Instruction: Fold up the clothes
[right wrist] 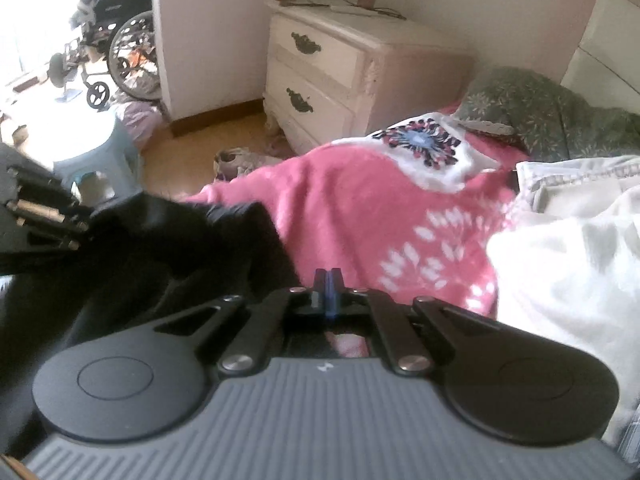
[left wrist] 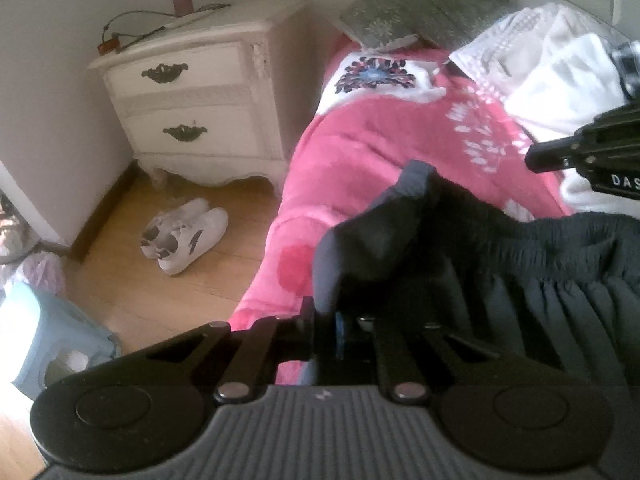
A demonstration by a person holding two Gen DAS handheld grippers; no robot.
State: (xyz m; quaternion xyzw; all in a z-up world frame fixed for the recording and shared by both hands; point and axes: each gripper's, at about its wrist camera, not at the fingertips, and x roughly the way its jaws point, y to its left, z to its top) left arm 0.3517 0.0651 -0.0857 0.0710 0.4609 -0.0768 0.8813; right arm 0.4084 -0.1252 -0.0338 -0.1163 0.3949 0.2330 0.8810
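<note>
Pink blanket [left wrist: 360,152] bears black shorts [left wrist: 520,264], waistband crosswise.

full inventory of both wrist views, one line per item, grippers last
dark garment: 1, black, elastic waistband, on the bed by the left gripper
blanket: 1, pink with white flower print, covering the bed
white laundry: a pile, white, on the bed's right side
pillow: 1, grey-green floral, head of the bed
nightstand: 1, cream, two drawers, against the wall
sneakers: 1 pair, white, on the wood floor
stool: 1, pale blue, on the floor
wheelchair: 1, black, beyond the doorway
left gripper: 1, black, closed on the dark garment's corner
right gripper: 1, black, shut; whether it pinches cloth is unclear
</note>
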